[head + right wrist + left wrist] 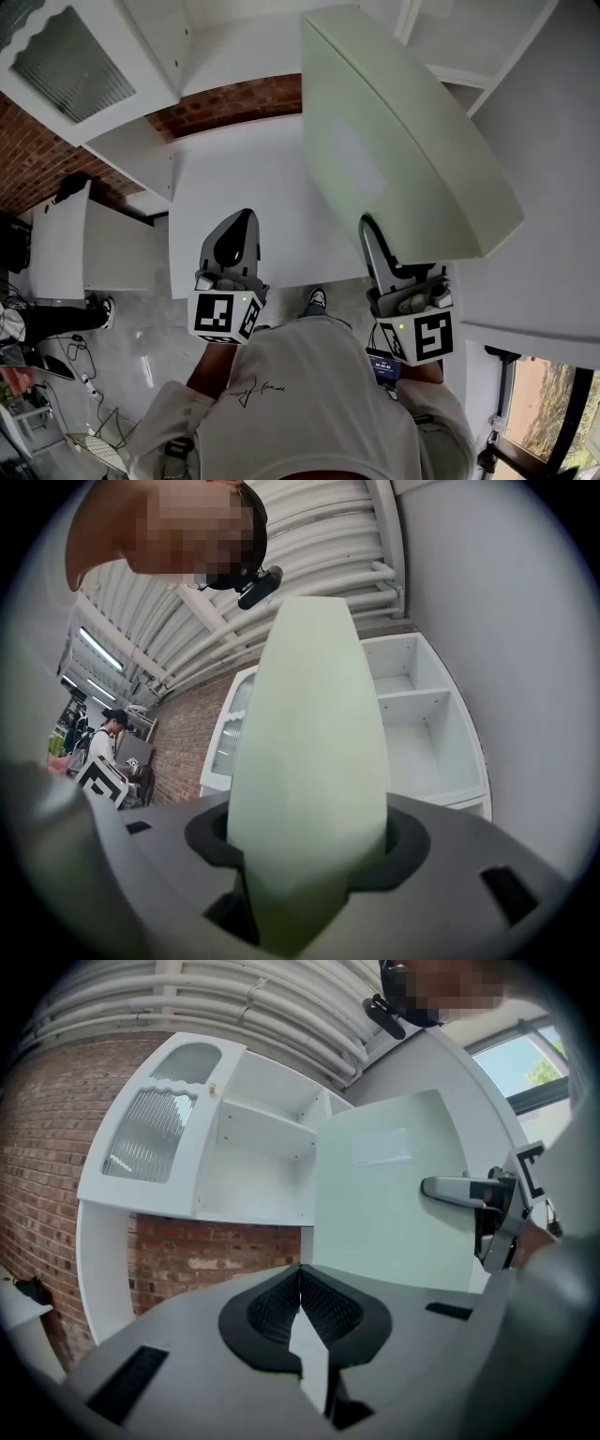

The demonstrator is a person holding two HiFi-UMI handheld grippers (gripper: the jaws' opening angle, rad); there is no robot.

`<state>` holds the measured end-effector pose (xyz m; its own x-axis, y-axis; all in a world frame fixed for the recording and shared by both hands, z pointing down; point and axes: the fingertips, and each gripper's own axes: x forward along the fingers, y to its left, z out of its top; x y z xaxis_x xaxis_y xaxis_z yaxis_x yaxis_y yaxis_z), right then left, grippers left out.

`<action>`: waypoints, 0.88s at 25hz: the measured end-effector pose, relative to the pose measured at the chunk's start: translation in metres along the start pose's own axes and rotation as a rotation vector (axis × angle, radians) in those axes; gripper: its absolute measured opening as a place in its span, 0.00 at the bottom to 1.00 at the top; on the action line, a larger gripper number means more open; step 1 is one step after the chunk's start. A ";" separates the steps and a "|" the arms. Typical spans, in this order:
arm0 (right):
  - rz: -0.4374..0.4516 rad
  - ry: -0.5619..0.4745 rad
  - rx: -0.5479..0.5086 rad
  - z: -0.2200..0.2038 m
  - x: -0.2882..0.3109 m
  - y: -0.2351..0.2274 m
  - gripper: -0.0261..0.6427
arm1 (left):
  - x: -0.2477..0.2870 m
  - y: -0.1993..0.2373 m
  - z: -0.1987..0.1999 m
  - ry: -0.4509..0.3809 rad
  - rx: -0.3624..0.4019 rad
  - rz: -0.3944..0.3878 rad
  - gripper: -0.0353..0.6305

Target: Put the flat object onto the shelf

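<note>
Flat box (403,141), pale green, stands clamped on edge in my right tool (380,251), raised before the cabinet shelf (412,694). My left tool (234,239) is closed and empty. Gripped by one end, it could swing and clip the shelf's wall.

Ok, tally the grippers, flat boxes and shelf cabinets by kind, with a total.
Grippers: 2, left gripper and right gripper
pale green flat box: 1
white shelf cabinet: 1
Total: 4

bright, even daylight fills my views; the window (525,1058) glares pale. gripper views bend and darken at the rims; the flat object (309,761) blurs close up.
</note>
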<state>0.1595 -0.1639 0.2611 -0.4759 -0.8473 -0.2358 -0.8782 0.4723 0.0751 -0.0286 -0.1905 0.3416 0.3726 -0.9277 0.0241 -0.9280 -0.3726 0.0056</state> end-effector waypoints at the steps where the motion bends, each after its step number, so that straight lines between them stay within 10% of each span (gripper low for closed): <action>1: 0.015 -0.012 -0.008 0.004 0.004 -0.004 0.44 | 0.003 0.000 -0.001 -0.001 -0.003 0.010 0.08; 22: 0.012 -0.150 -0.327 0.095 0.039 -0.018 0.44 | 0.004 0.022 0.002 -0.043 -0.072 0.011 0.08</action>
<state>0.1610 -0.1820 0.1582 -0.4950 -0.7860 -0.3704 -0.8532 0.3588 0.3787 -0.0478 -0.2021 0.3395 0.3610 -0.9324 -0.0184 -0.9293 -0.3613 0.0772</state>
